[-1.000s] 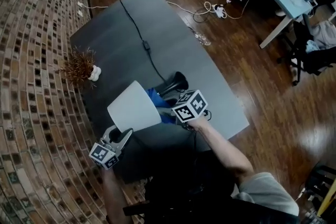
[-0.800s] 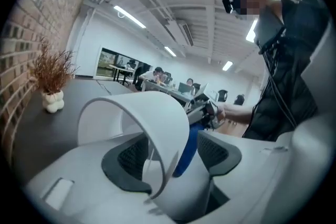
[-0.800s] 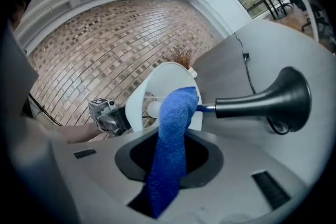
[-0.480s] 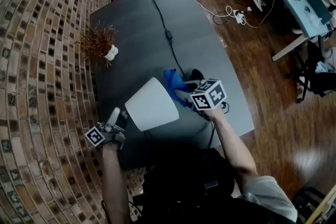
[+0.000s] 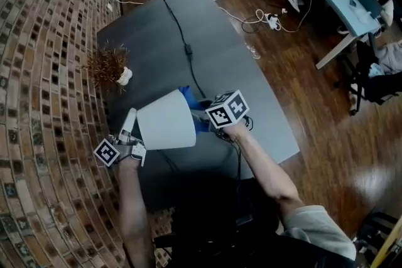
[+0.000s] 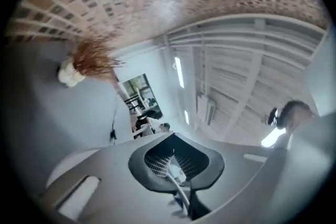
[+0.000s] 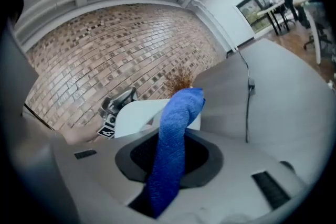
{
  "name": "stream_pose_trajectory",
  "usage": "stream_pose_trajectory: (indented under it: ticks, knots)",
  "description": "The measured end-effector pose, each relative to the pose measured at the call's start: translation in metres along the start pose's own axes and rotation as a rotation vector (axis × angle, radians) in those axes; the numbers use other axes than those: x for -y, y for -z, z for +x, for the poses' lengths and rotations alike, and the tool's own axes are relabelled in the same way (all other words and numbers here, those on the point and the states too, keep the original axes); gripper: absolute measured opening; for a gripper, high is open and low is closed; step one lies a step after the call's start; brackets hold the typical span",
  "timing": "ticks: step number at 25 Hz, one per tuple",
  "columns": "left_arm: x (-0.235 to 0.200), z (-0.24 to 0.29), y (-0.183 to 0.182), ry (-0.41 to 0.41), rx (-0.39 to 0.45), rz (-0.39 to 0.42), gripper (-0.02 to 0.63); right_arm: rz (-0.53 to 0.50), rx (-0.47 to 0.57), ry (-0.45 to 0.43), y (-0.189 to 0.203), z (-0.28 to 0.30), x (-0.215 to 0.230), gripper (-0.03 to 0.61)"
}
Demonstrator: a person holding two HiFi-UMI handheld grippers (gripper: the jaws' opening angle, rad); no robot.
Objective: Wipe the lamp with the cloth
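Big grey table [image 5: 157, 34] has the lamp [image 5: 164, 125] on its near half. The blue cloth [image 7: 176, 123] is pinched tight in the right gripper [image 7: 169, 157], free end up by the right side of the white shade [image 7: 136, 113]. The left gripper [image 5: 129, 120] sits just beside the shade's left edge, jaws just been closing and now together with nothing between them, and there's a little dried plant [image 5: 108, 64] further back near the brick wall [image 5: 44, 41]
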State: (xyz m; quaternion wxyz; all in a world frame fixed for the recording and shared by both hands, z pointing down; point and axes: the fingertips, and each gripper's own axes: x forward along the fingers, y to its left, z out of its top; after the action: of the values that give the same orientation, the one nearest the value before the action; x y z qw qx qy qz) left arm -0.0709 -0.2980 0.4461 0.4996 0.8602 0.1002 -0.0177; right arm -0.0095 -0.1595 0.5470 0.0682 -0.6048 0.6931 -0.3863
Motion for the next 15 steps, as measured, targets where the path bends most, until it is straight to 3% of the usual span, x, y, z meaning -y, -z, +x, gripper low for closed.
stream_pose_trajectory:
  ticks: [3,6,9,12,15]
  knots:
    - [0.019,0.003,0.008,0.037,-0.08,0.265,0.012,-0.158,0.014,0.092,-0.013,0.001,0.009,0.078]
    - [0.008,-0.031,0.042,0.032,-0.184,0.401,0.011,-0.329,-0.038,0.161,0.006,0.005,0.005,0.078]
    - [0.009,-0.063,0.075,0.091,-0.298,0.321,0.011,-0.381,-0.057,0.184,0.037,0.006,-0.007,0.078]
    - [0.024,-0.075,0.093,0.178,-0.367,0.216,0.011,-0.285,-0.031,0.157,0.065,0.007,-0.008,0.08]
    - [0.031,-0.072,0.097,0.179,-0.353,0.202,0.011,-0.176,-0.008,0.153,0.072,0.01,0.009,0.08]
